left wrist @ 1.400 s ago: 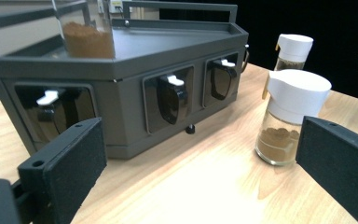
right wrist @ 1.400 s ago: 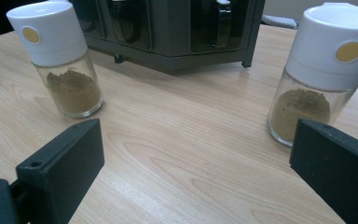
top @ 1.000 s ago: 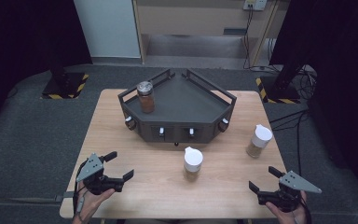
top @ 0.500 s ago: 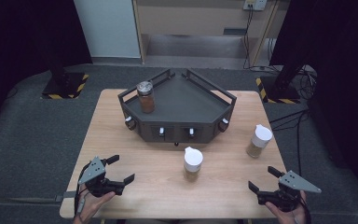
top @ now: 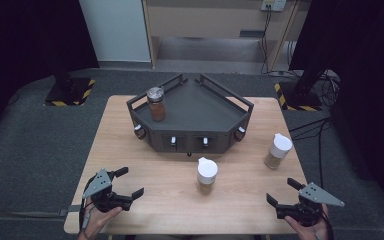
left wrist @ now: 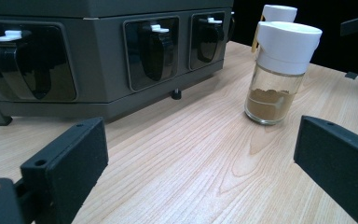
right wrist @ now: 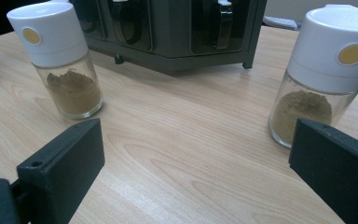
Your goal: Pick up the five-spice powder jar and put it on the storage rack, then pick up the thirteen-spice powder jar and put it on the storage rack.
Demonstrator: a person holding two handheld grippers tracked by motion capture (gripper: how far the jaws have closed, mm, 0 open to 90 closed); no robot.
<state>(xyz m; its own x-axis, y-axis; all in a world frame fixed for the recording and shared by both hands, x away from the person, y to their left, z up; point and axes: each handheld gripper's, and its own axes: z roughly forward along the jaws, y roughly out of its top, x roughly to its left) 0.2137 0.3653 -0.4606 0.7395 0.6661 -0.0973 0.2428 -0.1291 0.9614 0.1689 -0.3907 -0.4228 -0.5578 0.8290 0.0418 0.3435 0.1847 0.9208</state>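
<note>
Both tools wide open, holding nothing: left tool (top: 129, 183) & right tool (top: 281, 192) wait low on counter (top: 170, 195). Prob next: reach for middle jar (top: 206, 174), grab it.

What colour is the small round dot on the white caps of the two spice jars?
Yellow-orange, on the white caps of both spice jars; the right gripper view shows it best.

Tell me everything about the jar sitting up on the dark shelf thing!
The jar is small, looks like clear glass, and holds reddish-brown powder that fills most of it. Its round lid looks greyish with a see-through top, unlike the white caps on the two jars down on the table. It stands upright at the left rear corner of the dark rack, close to the raised rail there. Only the rack's top surface touches it; both grippers are far away at the table's near edge.
</note>
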